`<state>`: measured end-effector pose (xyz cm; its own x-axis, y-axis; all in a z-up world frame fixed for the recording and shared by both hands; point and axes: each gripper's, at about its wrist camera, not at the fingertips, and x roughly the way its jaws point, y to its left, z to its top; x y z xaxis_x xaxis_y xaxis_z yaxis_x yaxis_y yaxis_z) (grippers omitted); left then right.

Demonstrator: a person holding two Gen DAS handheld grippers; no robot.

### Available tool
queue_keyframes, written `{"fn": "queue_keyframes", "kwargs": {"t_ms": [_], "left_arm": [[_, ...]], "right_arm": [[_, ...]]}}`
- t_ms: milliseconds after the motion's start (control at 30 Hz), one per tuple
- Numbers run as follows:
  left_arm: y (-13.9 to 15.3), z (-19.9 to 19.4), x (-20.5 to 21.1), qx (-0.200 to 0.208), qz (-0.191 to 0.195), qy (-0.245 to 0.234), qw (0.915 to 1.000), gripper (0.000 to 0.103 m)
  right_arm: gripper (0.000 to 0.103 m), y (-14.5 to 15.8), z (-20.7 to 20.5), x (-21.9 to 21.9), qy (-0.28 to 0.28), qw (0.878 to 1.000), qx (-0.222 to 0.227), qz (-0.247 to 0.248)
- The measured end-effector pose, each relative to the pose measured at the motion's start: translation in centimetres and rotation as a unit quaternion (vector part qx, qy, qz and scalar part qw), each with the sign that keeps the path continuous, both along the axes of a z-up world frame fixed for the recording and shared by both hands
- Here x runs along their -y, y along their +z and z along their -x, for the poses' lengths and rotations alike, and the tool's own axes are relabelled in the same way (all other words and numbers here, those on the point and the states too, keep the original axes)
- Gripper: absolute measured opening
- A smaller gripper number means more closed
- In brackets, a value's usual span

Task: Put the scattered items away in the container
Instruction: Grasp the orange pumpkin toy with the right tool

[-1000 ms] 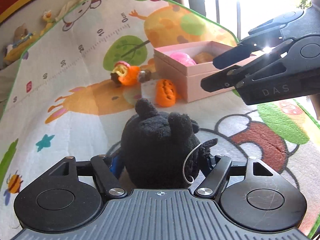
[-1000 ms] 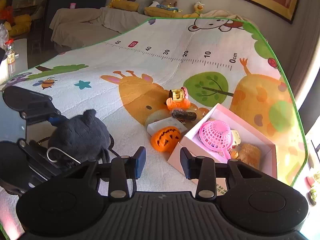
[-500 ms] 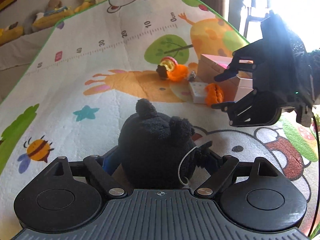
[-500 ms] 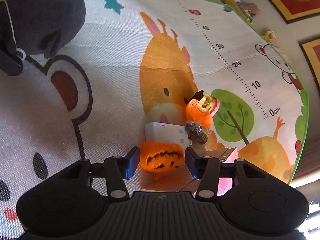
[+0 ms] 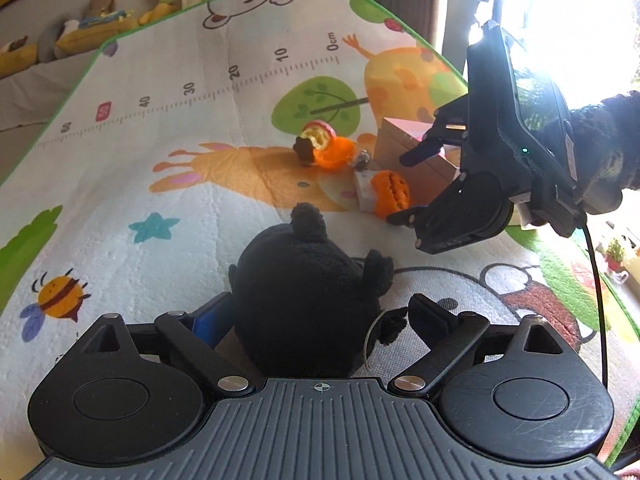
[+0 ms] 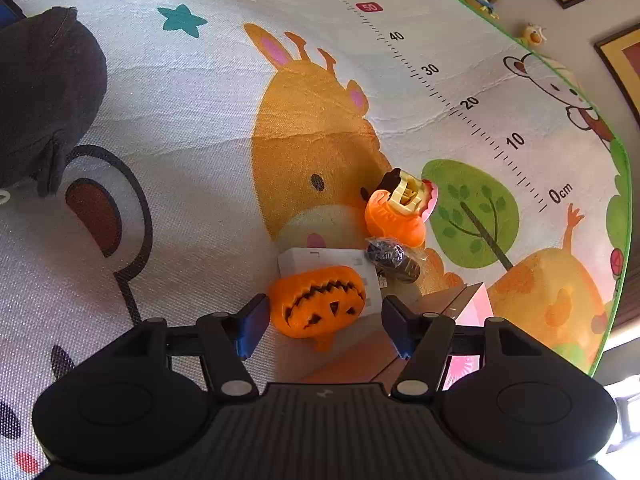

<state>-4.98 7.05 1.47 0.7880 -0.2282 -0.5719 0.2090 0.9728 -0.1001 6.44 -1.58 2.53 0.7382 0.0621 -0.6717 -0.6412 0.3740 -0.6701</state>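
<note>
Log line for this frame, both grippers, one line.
left hand-held gripper: open around black plush toy | right hand-held gripper: open, straddling orange pumpkin | pink box: beside pumpkin | mat

The right hand-held gripper (image 6: 324, 330) hangs spread around the pumpkin (image 6: 318, 302) on the mat (image 6: 192, 128). Behind the pumpkin lies a white box (image 6: 320, 258); right of it, the pink box (image 6: 466, 304).
</note>
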Motion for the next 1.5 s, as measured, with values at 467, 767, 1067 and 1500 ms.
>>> {"fn": "queue_keyframes", "kwargs": {"t_ms": [467, 767, 1067, 1500], "left_arm": [[-0.4, -0.4, 1.0, -0.02, -0.044, 0.037, 0.9981, 0.097], [-1.1, -2.1, 2.4, -0.002, -0.075, 0.04, 0.9964, 0.083], [-1.7, -1.7, 0.5, 0.017, -0.008, 0.023, 0.9996, 0.082], [-1.8, -1.6, 0.0, 0.023, 0.023, 0.011, 0.9994, 0.093]], "right_arm": [[0.017, 2.6, 9.5, 5.0, -0.019, 0.995, -0.036, -0.09], [0.033, 3.4, 10.3, 5.6, -0.024, 0.993, 0.019, -0.115], [0.056, 0.1, 4.0, 1.1, 0.011, 1.0, 0.013, -0.001], [0.045, 1.7, 1.2, 1.2, -0.03, 0.996, -0.075, -0.043]]}}
